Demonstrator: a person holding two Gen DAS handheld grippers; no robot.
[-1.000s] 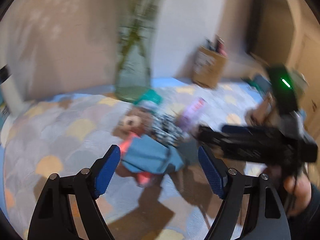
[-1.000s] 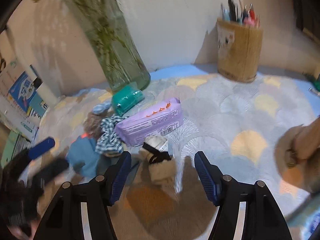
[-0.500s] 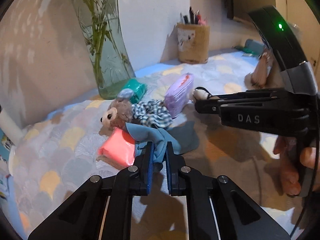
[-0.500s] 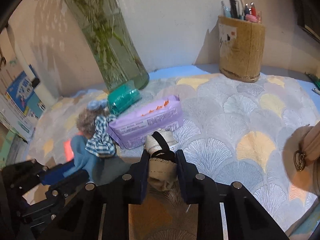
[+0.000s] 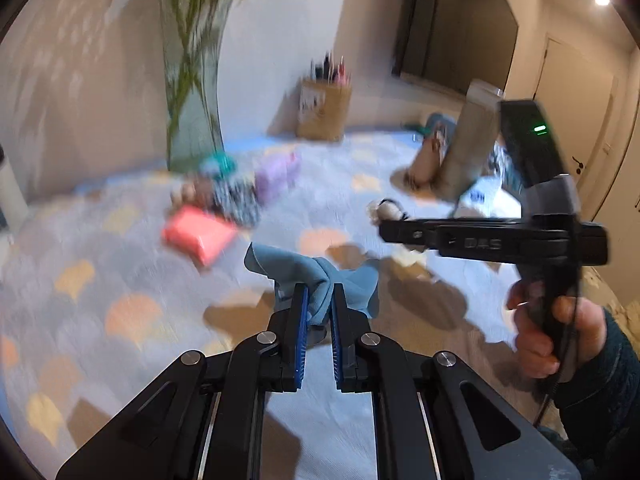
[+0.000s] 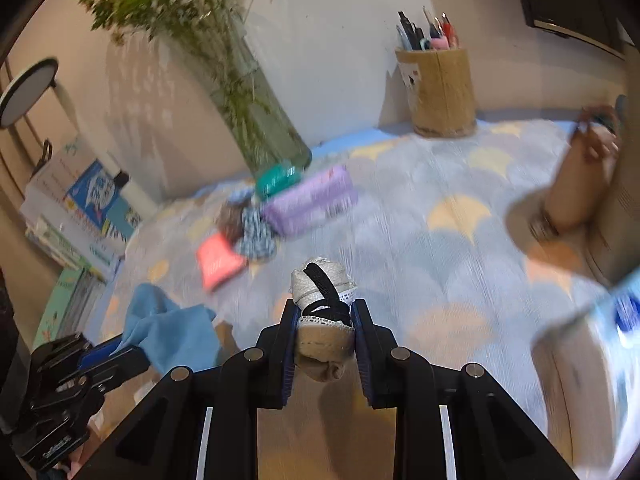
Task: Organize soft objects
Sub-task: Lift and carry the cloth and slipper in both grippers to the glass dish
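My left gripper (image 5: pixel 318 300) is shut on a blue cloth (image 5: pixel 304 272) and holds it lifted above the patterned tablecloth (image 5: pixel 120 280); the cloth also shows in the right wrist view (image 6: pixel 168 332). My right gripper (image 6: pixel 324 316) is shut on a small beige rolled bundle with a black strap (image 6: pixel 322 288), raised off the table; it shows in the left wrist view (image 5: pixel 386 210). On the table stay a pink pad (image 5: pixel 198 236), a plush bear in a checked cloth (image 5: pixel 228 196), a purple packet (image 6: pixel 310 200) and a teal pouch (image 6: pixel 278 174).
A tall glass vase with green stems (image 6: pixel 260 128) stands at the back by the wall. A woven pen holder (image 6: pixel 438 88) is at the back right. A beige bag (image 6: pixel 576 184) sits at the right. Books are stacked at the left (image 6: pixel 76 216).
Both grippers closed on their objects and have lifted them: the left pulled the blue cloth off the pile, uncovering the pink pad, and the right raised the beige bundle.
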